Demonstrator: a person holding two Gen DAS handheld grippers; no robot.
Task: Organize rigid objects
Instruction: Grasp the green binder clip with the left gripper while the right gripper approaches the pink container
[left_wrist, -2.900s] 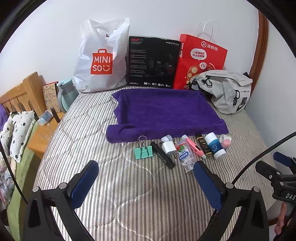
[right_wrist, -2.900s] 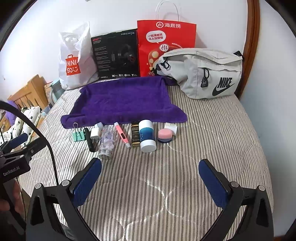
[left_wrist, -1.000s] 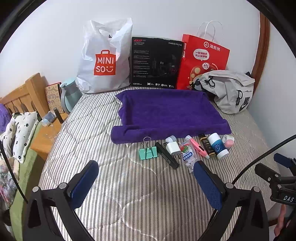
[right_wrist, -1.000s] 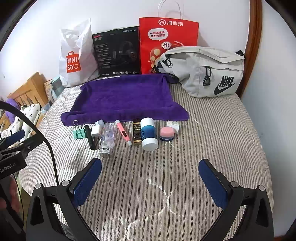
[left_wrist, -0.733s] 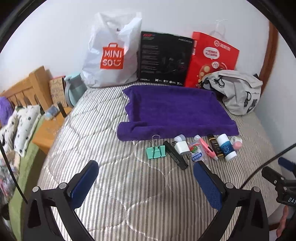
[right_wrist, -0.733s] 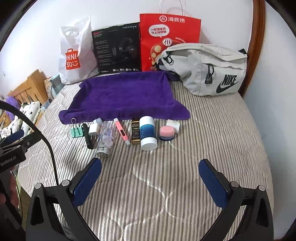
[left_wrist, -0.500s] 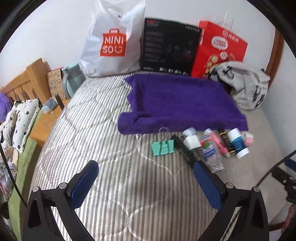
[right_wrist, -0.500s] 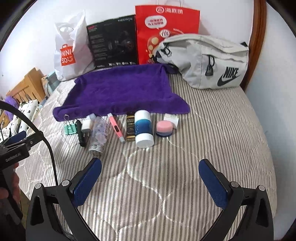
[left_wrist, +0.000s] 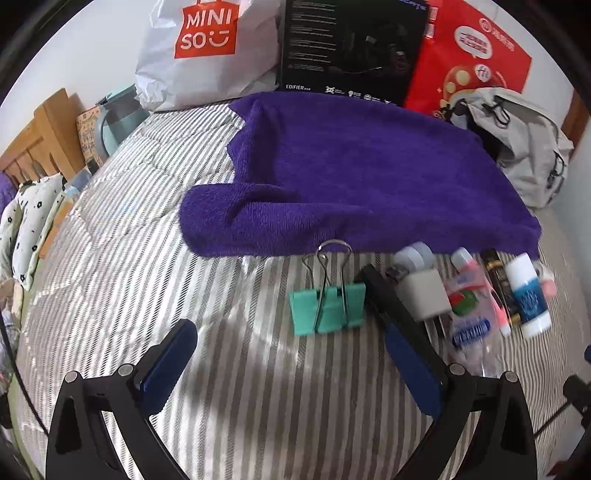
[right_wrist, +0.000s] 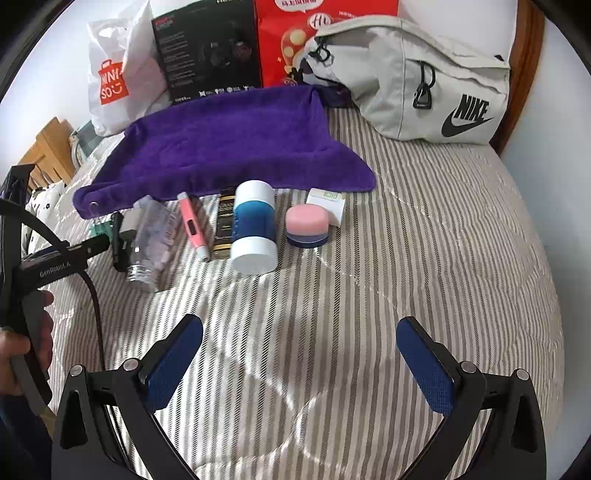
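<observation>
Left wrist view showed a striped bed (left_wrist: 122, 280) carrying everything, with a purple towel (left_wrist: 351, 177) spread across its far half and a grey sling bag (right_wrist: 413, 77) against the wall beyond. A white shopping bag (left_wrist: 207, 51), a black box (left_wrist: 351, 48) and a red paper bag (left_wrist: 469, 51) stood along the wall. The left claw (left_wrist: 291, 363) hung low over the bed, its blue pads wide apart and pinching nothing, with a green binder clip (left_wrist: 327, 306) lying just ahead between them. Right of the clip, in a row along the towel's near edge, lay a black stapler-like bar (left_wrist: 391, 306), a white charger plug (left_wrist: 424, 291) and a clear bottle (left_wrist: 469, 314). In the right wrist view the right claw (right_wrist: 299, 363) was likewise spread and empty, well short of a blue-and-white tube (right_wrist: 255, 229), a small dark box (right_wrist: 223, 229), a pink pen (right_wrist: 192, 225), a pink-lidded jar (right_wrist: 307, 225) and a small white box (right_wrist: 328, 203) behind the jar.
</observation>
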